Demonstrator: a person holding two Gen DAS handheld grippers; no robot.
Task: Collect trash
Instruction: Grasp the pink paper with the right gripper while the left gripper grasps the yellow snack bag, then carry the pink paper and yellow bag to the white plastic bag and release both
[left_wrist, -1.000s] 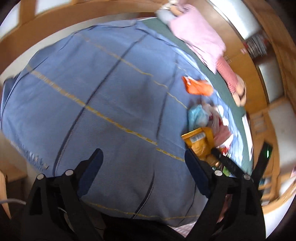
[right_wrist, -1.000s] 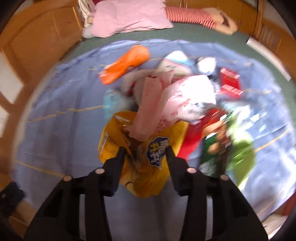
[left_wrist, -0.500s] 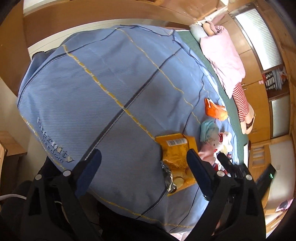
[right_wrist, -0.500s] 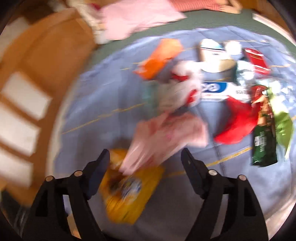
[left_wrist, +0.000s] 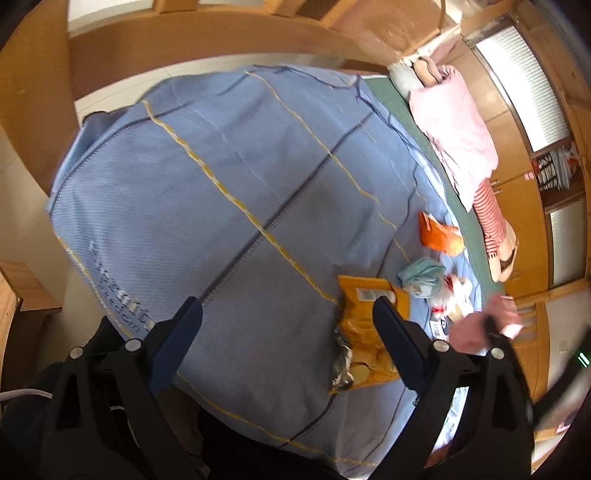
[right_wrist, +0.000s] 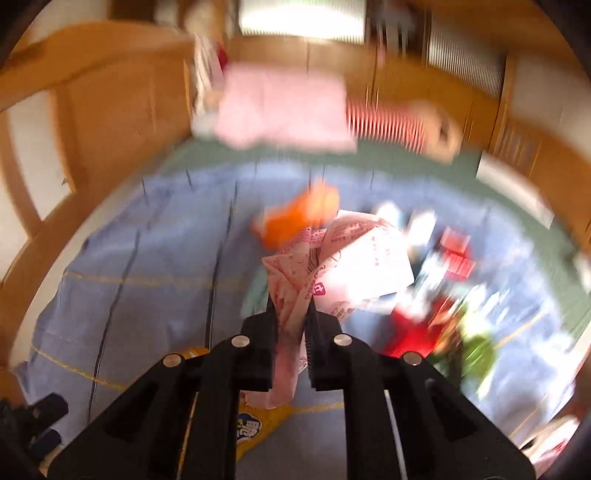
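Wood panelling and cabinets ring a bed spread with a blue blanket (left_wrist: 207, 192), a pink pillow (left_wrist: 458, 136) lying at its far edge in the upper right of the left view; litter is scattered over the blanket's right side.

The right gripper (right_wrist: 291, 314) is pinched tight on a pink-and-white wrapper (right_wrist: 351, 258), which sits at centre frame in the right view; the wrapper's long axis runs from the jaws up and to the right, its free end fanning out above the blurred pile; a strip hangs below the fingers.

The left gripper (left_wrist: 288, 321) is spread wide with nothing in it, low in its frame, a yellow snack bag (left_wrist: 362, 328) lying just inside its right finger.

This looks like the carry-away step of one pick; no bin is visible, so the next move calls for finding one; the orange packet (left_wrist: 439, 236) and other pieces await.
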